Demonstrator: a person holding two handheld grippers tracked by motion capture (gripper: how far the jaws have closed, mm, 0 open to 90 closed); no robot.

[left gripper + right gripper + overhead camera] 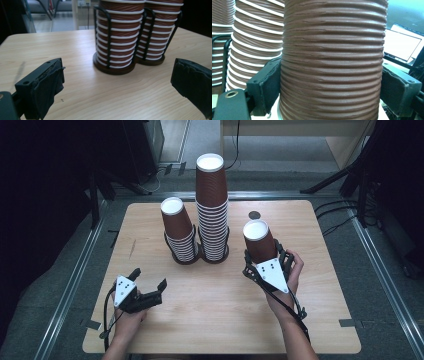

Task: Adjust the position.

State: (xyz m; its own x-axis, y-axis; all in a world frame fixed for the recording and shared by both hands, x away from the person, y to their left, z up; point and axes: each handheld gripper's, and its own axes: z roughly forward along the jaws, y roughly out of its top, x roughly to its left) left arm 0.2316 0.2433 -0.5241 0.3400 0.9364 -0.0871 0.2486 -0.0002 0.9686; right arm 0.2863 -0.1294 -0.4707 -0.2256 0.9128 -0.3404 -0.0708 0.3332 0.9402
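The cup [259,241] is pinched upside down by the right gripper [266,261]; the left gripper [148,285] is spread, empty. It should be lowered squarely onto the shorter stack [178,230], gripped lightly.

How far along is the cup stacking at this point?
Two stacks of upturned cups already stand in the wire holder: a short stack and a tall stack. The right tongs grip a single brown cup beside them, not yet stacked. The left tongs rest open.
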